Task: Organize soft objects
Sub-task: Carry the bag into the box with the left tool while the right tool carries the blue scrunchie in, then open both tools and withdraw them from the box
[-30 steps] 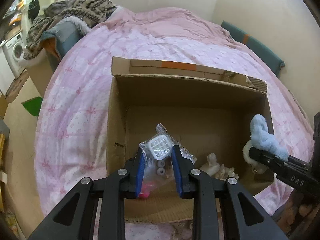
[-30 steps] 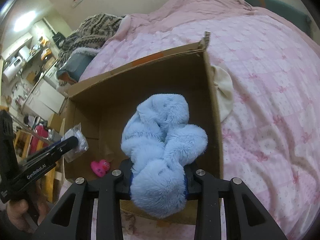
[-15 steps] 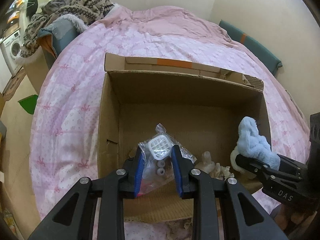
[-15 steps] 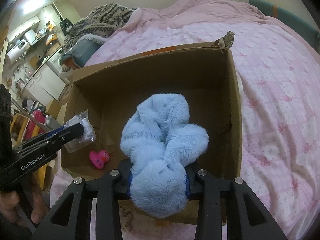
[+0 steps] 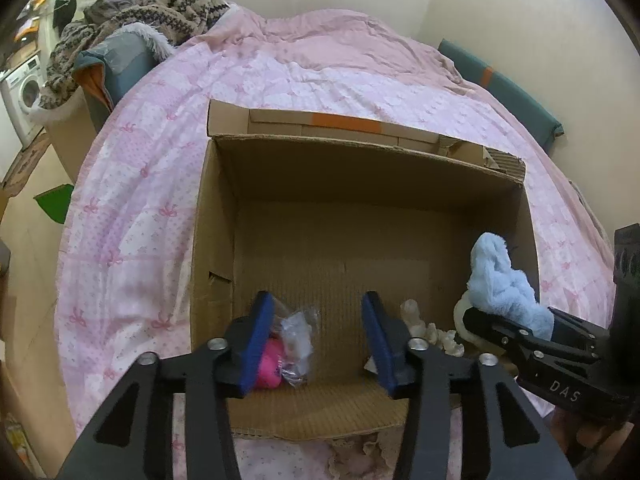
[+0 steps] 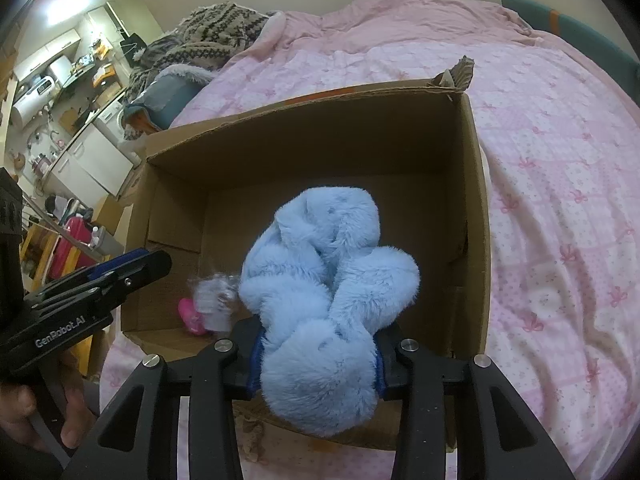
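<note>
Now your left claw is opening, its plastic packet dropped below into the cardboard box, while your right claw, loosening, still cradles the blue plush awaiting release.

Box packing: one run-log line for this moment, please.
left gripper: opening, bag dropped in box | right gripper: opening, blue plush between pads, above box

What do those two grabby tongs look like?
Both tongs, left and right, are black plastic, with cut-out arms, silver screws and blue pads inside the tips. One side reads "GenRobot.AI", the other "DAS". No cables or sleeves show.
</note>
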The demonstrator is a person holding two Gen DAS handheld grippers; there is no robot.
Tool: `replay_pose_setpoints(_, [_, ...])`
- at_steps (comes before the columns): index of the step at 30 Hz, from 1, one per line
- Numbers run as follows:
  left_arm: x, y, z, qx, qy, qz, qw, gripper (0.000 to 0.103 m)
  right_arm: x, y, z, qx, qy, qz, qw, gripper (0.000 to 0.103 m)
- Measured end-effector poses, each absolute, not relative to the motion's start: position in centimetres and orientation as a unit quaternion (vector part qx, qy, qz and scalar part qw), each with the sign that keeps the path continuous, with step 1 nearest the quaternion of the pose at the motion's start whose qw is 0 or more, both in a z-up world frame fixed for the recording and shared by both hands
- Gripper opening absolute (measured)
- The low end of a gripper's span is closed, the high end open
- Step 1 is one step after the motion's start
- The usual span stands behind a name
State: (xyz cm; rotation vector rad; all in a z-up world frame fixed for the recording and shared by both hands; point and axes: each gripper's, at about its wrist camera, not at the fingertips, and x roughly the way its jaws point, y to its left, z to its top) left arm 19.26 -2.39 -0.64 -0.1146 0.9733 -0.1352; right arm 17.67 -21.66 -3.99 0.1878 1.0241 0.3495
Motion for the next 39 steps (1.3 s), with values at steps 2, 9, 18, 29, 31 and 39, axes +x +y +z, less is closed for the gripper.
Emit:
replay_pose_setpoints(2, [19.2,-2.4,-0.6,-0.054,0.466,-0.063,0.881,0.053,17.7,-21.7,-4.0,0.092,0.486,0.168,0.853,0.048])
replay_pose_setpoints(9, [19.0,-2.3,-0.1,-0.055,0.460,-0.057,0.885,0.060,17.5,-22.3,-3.2,0.113,0.465,0.168,0.862,0.072])
replay_pose_setpoints(18, [18.8,-2.1,0.2,-0.051,0.453,-0.047,0.889,0.061,17.5,-22.4,-2.5,0.087,0.450,0.138,0.878,0.074])
replay_pose_setpoints(29, [17.6,-1.4,1.0,-0.057,0.444,-0.038,0.893,0.061,16.4,-23.6,-1.1,0.099,0.431,0.126,0.888,0.074])
replay_pose_setpoints(31, [17.2,-1.3,1.3,-0.055,0.441,-0.037,0.895,0.061,15.8,-23.7,-0.8,0.100,0.430,0.125,0.889,0.074])
replay_pose_setpoints(39, [15.1,-0.8,2.1,-0.055,0.436,-0.032,0.898,0.061,14.0,-23.6,-0.2,0.087,0.431,0.120,0.890,0.074])
